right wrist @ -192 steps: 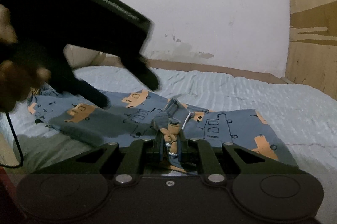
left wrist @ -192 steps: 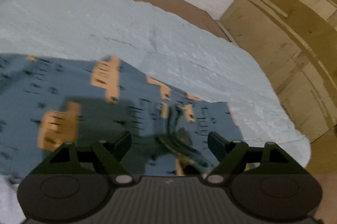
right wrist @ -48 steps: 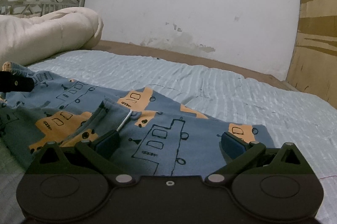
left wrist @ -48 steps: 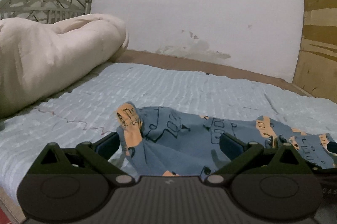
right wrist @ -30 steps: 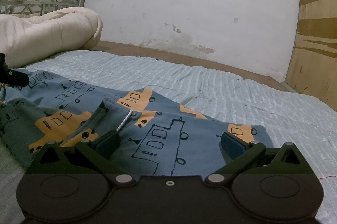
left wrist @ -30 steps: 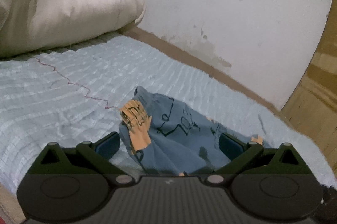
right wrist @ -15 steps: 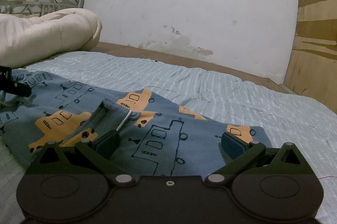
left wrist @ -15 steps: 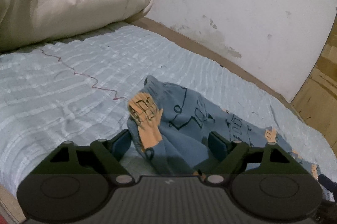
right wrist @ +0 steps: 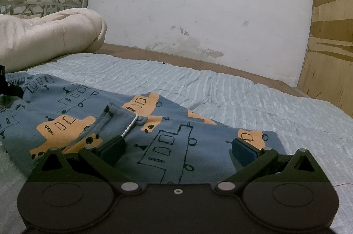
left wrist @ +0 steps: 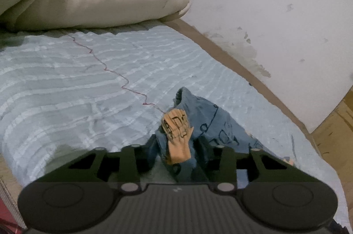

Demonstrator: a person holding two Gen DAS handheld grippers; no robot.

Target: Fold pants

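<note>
Left wrist view: my left gripper (left wrist: pixel 175 151) has its jaws closing around a bunched end of the pants (left wrist: pixel 199 123), which lie on the bed (left wrist: pixel 77 79). Right wrist view: my right gripper (right wrist: pixel 177 151) hovers, jaws wide, over the waistband. Soft, light, floppy cloth; I judge hems and waistband the best holds.

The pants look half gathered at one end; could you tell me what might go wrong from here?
The left gripper is closing on a bunched end of the pants. It may catch only some layers, so the rest could sag when lifted. The right gripper is open over the pants and holds nothing, so a pull from the left could drag the whole garment across the sheet. The drawstring lies loose and could snag.
</note>
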